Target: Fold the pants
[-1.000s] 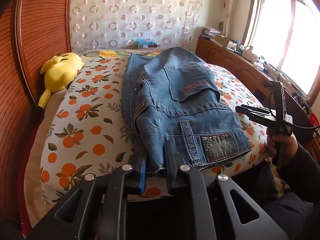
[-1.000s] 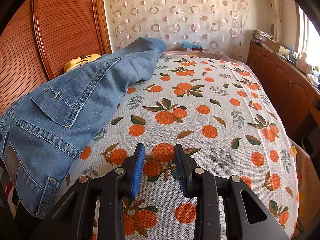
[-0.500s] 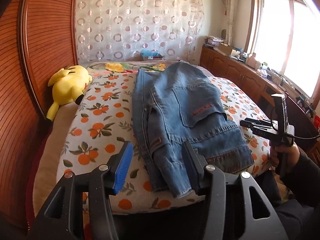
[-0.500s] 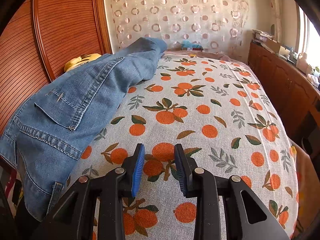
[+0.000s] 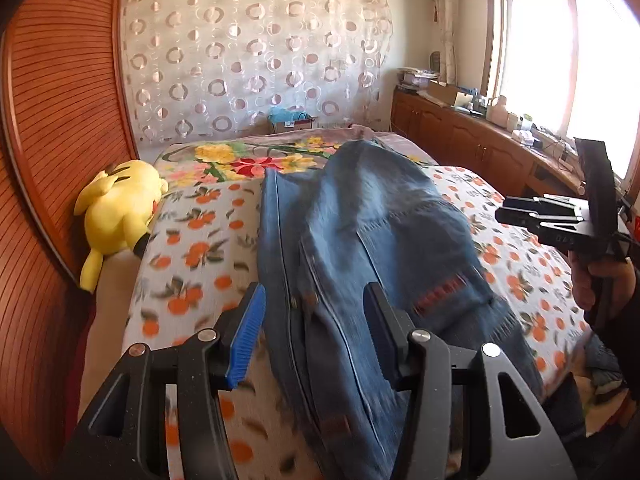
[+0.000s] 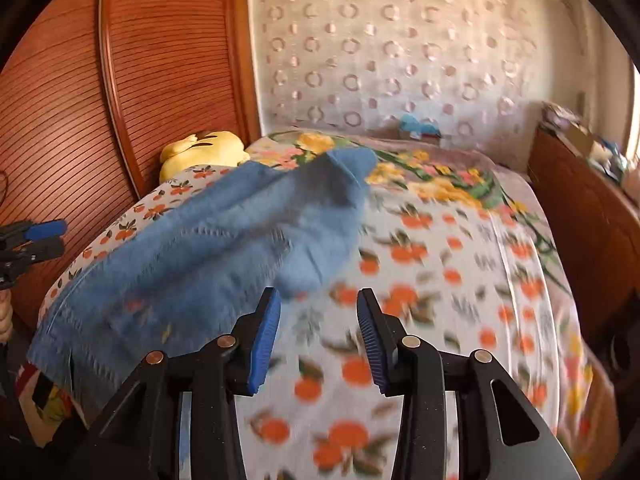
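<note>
Blue-padded fingers of the left gripper point(image 5: 312, 336) stand released above the jeans point(image 5: 372, 248). The right gripper point(image 6: 318, 336) has just been spreading wider, gripping nothing. The jeans lie folded lengthwise on the orange-print bed point(image 6: 440, 280), near a yellow plush toy point(image 5: 120, 212).

The left gripper point(image 5: 312, 336) is hanging open and empty; the right gripper point(image 6: 318, 334), apparently raised, has just been opening wider.
</note>
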### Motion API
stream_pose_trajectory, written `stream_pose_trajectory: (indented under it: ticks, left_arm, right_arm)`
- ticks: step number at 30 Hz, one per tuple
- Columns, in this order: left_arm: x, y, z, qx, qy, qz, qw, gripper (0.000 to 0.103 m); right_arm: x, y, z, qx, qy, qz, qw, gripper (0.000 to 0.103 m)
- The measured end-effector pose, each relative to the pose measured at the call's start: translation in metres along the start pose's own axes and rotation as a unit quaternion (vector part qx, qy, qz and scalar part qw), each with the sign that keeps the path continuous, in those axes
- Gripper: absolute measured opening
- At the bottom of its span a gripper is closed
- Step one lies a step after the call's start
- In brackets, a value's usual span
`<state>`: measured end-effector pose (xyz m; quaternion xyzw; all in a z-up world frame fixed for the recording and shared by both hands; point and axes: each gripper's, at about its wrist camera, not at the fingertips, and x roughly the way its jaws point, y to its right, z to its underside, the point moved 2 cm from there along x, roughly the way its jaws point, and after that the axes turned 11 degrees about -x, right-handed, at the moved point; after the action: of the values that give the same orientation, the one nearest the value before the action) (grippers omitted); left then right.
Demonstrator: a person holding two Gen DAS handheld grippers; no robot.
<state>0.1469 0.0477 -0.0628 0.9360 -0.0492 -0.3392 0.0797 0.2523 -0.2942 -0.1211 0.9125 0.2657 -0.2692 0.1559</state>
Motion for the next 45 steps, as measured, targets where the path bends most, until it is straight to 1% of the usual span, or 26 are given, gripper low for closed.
stream_pose_trajectory:
  ticks: [5, 10, 13, 16, 17, 21, 25, 26, 28, 29, 31, 32, 33, 34, 35, 37, 39, 40, 43, 45]
  left_arm:
    - [0.036, -0.001, -0.031, 0.015, -0.011, 0.007, 0.9998, 0.052]
    - [0.083, -0.003, -0.059, 0.019, -0.032, 0.016, 0.9992, 0.052]
    - [0.108, -0.001, -0.069, 0.024, -0.045, 0.018, 0.9985, 0.052]
    - [0.133, 0.002, -0.079, 0.031, -0.058, 0.022, 0.9976, 0.052]
    - [0.142, 0.004, -0.082, 0.033, -0.063, 0.024, 0.9972, 0.052]
    - [0.17, 0.01, -0.093, 0.04, -0.077, 0.033, 0.9957, 0.052]
    - [0.196, 0.013, -0.103, 0.035, -0.098, 0.048, 0.9934, 0.05]
    - [0.203, 0.014, -0.106, 0.034, -0.104, 0.051, 0.9927, 0.048]
    - [0.216, 0.016, -0.11, 0.036, -0.117, 0.055, 0.9909, 0.047]
    - [0.223, 0.016, -0.111, 0.036, -0.126, 0.058, 0.9896, 0.044]
    - [0.234, 0.019, -0.111, 0.036, -0.143, 0.057, 0.9875, 0.038]
    - [0.239, 0.02, -0.111, 0.035, -0.156, 0.056, 0.9856, 0.026]
    - [0.243, 0.021, -0.11, 0.033, -0.166, 0.051, 0.9842, 0.012]
    - [0.244, 0.024, -0.109, 0.034, -0.173, 0.047, 0.9831, 0.011]
    - [0.243, 0.028, -0.108, 0.037, -0.171, 0.05, 0.9833, 0.008]
    - [0.236, 0.034, -0.108, 0.044, -0.163, 0.053, 0.9842, 0.005]
    - [0.22, 0.044, -0.111, 0.052, -0.141, 0.051, 0.9874, 0.004]
    - [0.213, 0.049, -0.113, 0.056, -0.132, 0.057, 0.988, 0.004]
    - [0.188, 0.07, -0.118, 0.067, -0.113, 0.085, 0.9877, 0.004]
    - [0.174, 0.089, -0.117, 0.077, -0.111, 0.113, 0.9843, 0.004]
  right_arm:
    - [0.041, 0.0, -0.036, -0.026, -0.004, -0.023, 0.999, 0.042]
    - [0.092, 0.011, -0.051, -0.052, -0.014, -0.041, 0.998, 0.042]
    - [0.121, 0.023, -0.051, -0.059, -0.047, -0.045, 0.996, 0.042]
    - [0.142, 0.039, -0.037, -0.051, -0.085, -0.054, 0.994, 0.042]
    - [0.146, 0.044, -0.033, -0.046, -0.092, -0.059, 0.993, 0.044]
    - [0.152, 0.06, -0.027, -0.024, -0.085, -0.082, 0.993, 0.046]
    - [0.154, 0.065, -0.024, -0.028, -0.077, -0.08, 0.993, 0.047]
    - [0.148, 0.06, -0.02, -0.028, -0.075, -0.079, 0.994, 0.047]
    - [0.149, 0.062, -0.019, -0.026, -0.073, -0.081, 0.994, 0.047]
    - [0.152, 0.055, -0.019, -0.026, -0.071, -0.081, 0.994, 0.047]
    - [0.152, 0.053, -0.018, -0.027, -0.069, -0.08, 0.994, 0.048]
    - [0.151, 0.05, -0.016, -0.028, -0.068, -0.079, 0.994, 0.048]
    - [0.151, 0.05, -0.016, -0.028, -0.067, -0.078, 0.994, 0.048]
    - [0.151, 0.049, -0.016, -0.027, -0.067, -0.079, 0.994, 0.048]
    - [0.149, 0.048, -0.015, -0.026, -0.067, -0.08, 0.994, 0.048]
    - [0.146, 0.05, -0.015, -0.021, -0.064, -0.082, 0.994, 0.048]
    - [0.142, 0.053, -0.015, -0.015, -0.059, -0.082, 0.995, 0.048]
    - [0.139, 0.054, -0.016, -0.012, -0.054, -0.079, 0.995, 0.048]
    - [0.127, 0.062, -0.018, -0.007, -0.037, -0.056, 0.998, 0.048]
    - [0.118, 0.074, -0.02, 0.006, -0.025, -0.033, 0.999, 0.048]
